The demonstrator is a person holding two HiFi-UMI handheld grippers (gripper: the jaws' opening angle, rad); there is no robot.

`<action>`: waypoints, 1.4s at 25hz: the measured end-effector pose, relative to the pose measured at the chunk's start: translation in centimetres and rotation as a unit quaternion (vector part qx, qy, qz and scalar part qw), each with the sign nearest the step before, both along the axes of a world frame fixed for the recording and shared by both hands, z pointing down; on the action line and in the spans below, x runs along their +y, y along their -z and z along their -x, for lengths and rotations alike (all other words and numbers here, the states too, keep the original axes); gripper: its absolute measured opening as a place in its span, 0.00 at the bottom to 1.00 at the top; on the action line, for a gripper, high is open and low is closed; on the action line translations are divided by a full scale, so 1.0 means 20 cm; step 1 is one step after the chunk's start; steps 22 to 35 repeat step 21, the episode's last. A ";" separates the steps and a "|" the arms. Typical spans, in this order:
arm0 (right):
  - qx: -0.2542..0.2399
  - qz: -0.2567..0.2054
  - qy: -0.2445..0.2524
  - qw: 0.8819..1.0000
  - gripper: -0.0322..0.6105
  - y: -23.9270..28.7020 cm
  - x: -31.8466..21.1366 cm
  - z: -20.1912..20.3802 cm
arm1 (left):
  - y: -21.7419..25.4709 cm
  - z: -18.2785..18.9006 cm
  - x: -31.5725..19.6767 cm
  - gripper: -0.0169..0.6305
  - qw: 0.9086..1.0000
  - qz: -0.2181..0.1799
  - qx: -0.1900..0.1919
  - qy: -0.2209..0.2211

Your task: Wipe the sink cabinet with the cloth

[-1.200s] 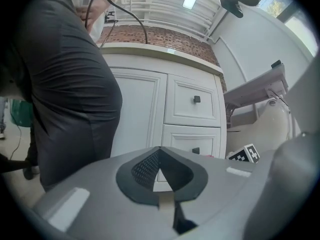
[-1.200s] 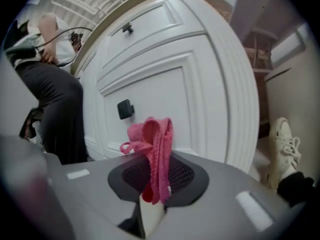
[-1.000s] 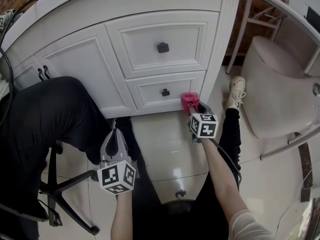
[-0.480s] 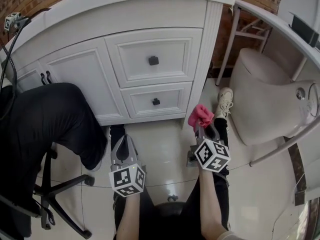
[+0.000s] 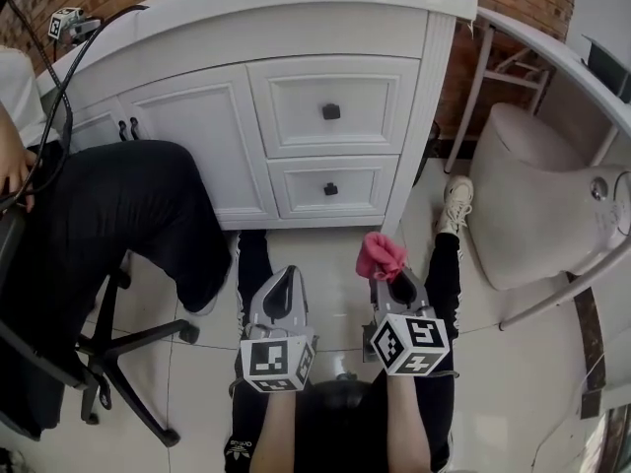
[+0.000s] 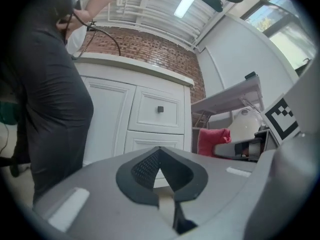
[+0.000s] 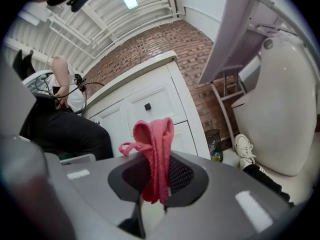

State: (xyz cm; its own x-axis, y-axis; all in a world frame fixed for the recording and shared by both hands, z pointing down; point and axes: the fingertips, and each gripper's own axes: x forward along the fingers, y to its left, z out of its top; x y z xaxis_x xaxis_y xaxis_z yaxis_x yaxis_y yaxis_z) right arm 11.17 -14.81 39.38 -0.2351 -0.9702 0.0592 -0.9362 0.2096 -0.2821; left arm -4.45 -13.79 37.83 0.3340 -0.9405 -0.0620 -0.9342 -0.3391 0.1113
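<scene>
The white sink cabinet [image 5: 197,136] has two drawers with dark knobs at its right side. A pink cloth [image 5: 381,255] is pinched in my right gripper [image 5: 392,274], which is shut on it and held above the floor tiles, apart from the cabinet's lower right corner. In the right gripper view the cloth [image 7: 153,149] stands up from between the jaws, with the cabinet [image 7: 150,104] behind it. My left gripper [image 5: 288,276] is beside it on the left, shut and holding nothing. The left gripper view shows the cabinet [image 6: 155,114] ahead and the cloth [image 6: 212,140] to the right.
A seated person in black trousers [image 5: 118,205] on an office chair [image 5: 128,363] takes up the left, in front of the cabinet doors. A toilet [image 5: 542,205] stands at the right under a metal frame. A white shoe [image 5: 455,200] and small bin [image 7: 216,149] lie near the cabinet's right corner.
Both grippers have drawn back from the cabinet toward me. The cloth has left the cabinet's lower right corner and now hangs over the floor.
</scene>
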 end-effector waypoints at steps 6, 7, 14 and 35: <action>0.022 -0.004 0.006 1.000 0.14 0.02 0.02 0.03 | 0.04 0.02 0.01 0.05 1.000 -0.010 -0.005 0.006; 0.026 -0.007 0.007 1.000 0.14 0.02 0.03 0.03 | 0.04 0.03 0.01 0.05 1.000 -0.006 -0.004 0.010; 0.040 -0.010 0.016 0.999 0.14 0.02 0.03 0.09 | 0.03 0.03 0.01 0.05 1.000 -0.004 -0.023 0.008; 0.057 -0.012 0.026 0.998 0.14 0.00 0.02 0.13 | 0.02 0.07 -0.01 0.05 1.000 -0.001 -0.013 0.020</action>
